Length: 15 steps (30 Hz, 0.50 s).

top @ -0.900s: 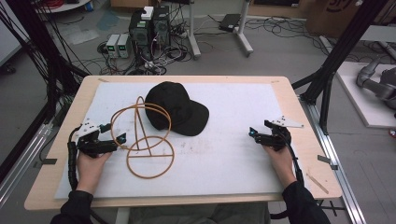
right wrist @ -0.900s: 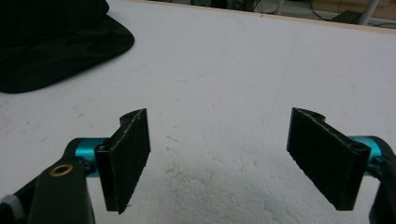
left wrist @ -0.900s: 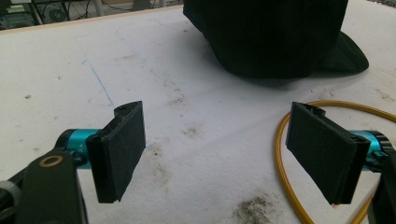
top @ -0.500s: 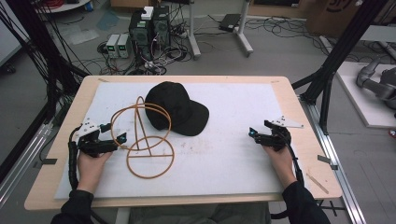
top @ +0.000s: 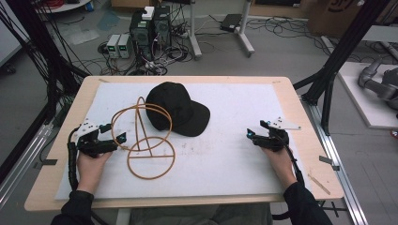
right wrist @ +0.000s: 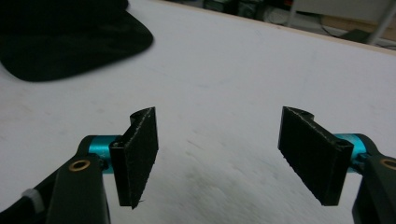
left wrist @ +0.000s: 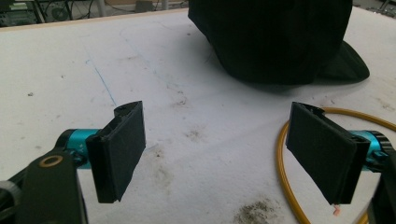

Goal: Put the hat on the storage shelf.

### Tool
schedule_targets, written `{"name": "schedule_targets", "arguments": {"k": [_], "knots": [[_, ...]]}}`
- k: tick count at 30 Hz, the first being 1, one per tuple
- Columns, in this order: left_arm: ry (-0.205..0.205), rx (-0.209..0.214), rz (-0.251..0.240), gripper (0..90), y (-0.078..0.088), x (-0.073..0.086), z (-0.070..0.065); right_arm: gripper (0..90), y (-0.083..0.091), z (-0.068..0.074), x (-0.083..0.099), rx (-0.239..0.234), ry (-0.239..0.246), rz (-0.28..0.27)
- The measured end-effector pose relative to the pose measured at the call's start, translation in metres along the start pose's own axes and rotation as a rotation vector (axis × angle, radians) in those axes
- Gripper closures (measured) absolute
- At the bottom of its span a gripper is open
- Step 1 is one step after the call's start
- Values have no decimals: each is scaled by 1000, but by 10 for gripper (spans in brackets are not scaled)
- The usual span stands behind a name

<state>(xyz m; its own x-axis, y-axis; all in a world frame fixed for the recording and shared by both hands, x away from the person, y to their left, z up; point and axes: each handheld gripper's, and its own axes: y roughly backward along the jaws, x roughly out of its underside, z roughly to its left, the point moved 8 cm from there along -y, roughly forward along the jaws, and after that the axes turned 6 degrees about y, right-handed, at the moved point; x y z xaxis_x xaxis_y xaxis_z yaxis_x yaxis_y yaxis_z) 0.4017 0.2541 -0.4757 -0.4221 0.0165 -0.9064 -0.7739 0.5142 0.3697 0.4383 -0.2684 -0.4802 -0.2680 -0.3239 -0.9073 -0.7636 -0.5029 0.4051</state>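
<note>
A black cap lies on the white mat, brim toward the right. Just left of it stands a golden wire stand, with a round base ring and hoops above. My left gripper rests on the mat at the stand's left side, open, nothing between its jaws. In the left gripper view the open left gripper faces the cap, and the stand's base ring curves by the right jaw. My right gripper sits open at the right of the mat. In the right gripper view the right gripper frames bare mat, the cap's brim far left.
The white mat covers most of a wooden table. Black frame posts stand at both table sides. Computers and cables lie on the floor beyond the far edge. A small wooden stick lies near the front right corner.
</note>
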Motion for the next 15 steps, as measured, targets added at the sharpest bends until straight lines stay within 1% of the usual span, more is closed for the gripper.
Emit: {"name": "schedule_targets", "arguments": {"k": [1,2,3,6,7,8,9,10,11,12,13,14,15], "knots": [[2,2,-1,201,0,0,0,283,-1,5,-5,-14,3,-3],[6,5,-3,201,0,0,0,283,-4,13,-17,-36,32,-20],[8,5,-3,201,0,0,0,283,-4,13,-17,-36,32,-20],[5,6,4,201,0,1,1,283,-10,27,-37,-71,50,-54],[6,6,7,201,0,1,1,284,-12,33,-43,-84,56,-63],[7,5,7,201,-1,1,1,286,-18,44,-54,-97,78,-85],[11,4,5,201,-1,1,0,286,-18,44,-54,-97,78,-85],[4,7,12,201,-1,2,1,286,-27,55,-62,-114,96,-73],[3,7,15,201,-1,2,0,287,-32,61,-66,-125,107,-74],[4,7,17,201,-1,2,0,287,-32,61,-66,-125,107,-74],[6,8,19,201,-1,2,0,300,-39,71,-76,-140,109,-94],[7,7,18,201,-2,2,0,300,-39,71,-76,-140,109,-94],[7,8,19,201,-1,2,0,317,-49,82,-88,-154,116,-122]]}}
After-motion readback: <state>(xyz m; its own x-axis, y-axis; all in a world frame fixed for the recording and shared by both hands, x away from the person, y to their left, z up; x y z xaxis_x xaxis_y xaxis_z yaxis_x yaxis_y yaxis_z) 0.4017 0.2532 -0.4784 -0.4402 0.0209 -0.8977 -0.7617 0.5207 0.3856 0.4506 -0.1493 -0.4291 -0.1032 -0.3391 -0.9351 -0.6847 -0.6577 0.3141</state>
